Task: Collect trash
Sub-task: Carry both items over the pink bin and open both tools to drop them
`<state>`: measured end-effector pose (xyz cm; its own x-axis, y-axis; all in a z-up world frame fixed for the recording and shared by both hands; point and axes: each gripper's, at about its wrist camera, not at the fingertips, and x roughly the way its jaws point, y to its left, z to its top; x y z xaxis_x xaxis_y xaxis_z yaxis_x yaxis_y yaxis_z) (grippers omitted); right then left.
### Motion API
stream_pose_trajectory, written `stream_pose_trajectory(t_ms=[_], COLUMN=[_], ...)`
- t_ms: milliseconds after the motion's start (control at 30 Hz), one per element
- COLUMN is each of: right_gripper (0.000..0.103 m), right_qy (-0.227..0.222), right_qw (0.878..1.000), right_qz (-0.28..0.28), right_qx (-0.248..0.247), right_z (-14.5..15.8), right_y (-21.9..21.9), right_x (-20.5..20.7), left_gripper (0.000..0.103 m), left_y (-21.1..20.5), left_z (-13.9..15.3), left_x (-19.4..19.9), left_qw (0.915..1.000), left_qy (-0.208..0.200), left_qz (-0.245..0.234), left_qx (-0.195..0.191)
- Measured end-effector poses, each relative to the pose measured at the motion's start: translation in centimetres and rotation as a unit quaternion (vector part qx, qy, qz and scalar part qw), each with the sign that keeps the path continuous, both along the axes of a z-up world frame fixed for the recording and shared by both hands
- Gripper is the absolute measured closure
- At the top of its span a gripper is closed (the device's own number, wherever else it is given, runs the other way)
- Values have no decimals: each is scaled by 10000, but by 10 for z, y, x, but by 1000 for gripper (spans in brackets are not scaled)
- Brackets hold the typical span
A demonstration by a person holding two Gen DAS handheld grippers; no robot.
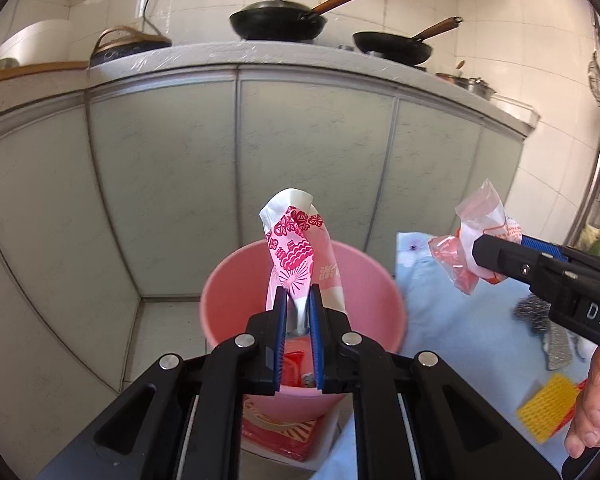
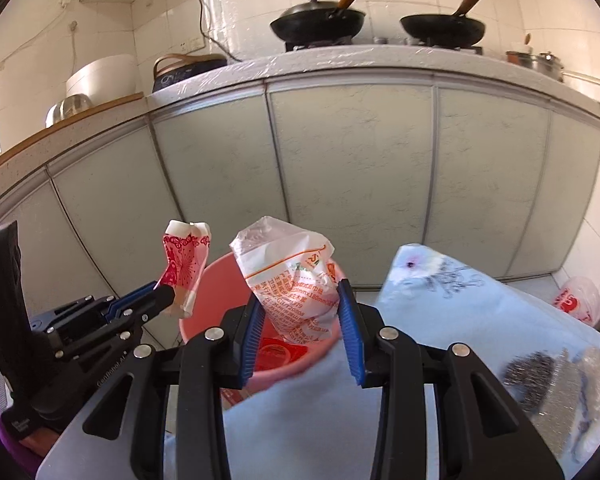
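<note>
your left gripper (image 1: 298,300) holds a red and white wrapper (image 1: 296,248) over the pink bucket (image 1: 236,280); your right gripper (image 2: 304,312) holds a plastic bag (image 2: 292,276).

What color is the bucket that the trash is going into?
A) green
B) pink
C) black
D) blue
B: the bucket just past the left gripper is pink, and the red-and-white wrapper held in that gripper hangs right over it.

L gripper (image 1: 298,300) jaws nearly closed, R gripper (image 2: 306,300) jaws partway closed, both tilted down, each clamping something.
</note>
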<state>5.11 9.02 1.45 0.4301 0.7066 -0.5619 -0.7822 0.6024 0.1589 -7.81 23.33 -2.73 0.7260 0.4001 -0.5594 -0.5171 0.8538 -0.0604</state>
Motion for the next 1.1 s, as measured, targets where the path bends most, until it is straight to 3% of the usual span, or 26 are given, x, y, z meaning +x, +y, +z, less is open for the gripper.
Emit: stream_pose_trajectory(t_ms=[267, 567, 700, 767, 867, 1100], right_gripper=[66, 66, 63, 54, 48, 48], right_qy=[449, 962, 1056, 1042, 965, 860], right_qw=[9980, 9932, 9919, 9920, 9929, 9943], right_qz=[266, 125, 195, 225, 245, 260], right_qx=[-343, -645, -676, -673, -649, -568], right_z=[-40, -75, -79, -78, -75, -65], right_y=[48, 71, 75, 77, 77, 72], right_x=[9, 28, 31, 30, 28, 23], left_gripper=[93, 91, 80, 75, 73, 73], left_y=[21, 28, 27, 30, 32, 32], left_z=[-30, -46, -49, -47, -43, -27], left_x=[6, 24, 26, 23, 19, 9], left_qw=[9991, 9978, 9972, 9974, 9976, 9983], left_qy=[315, 535, 634, 581, 526, 367], left_qz=[78, 66, 129, 171, 239, 266], left_qx=[-257, -377, -370, -397, -379, -367])
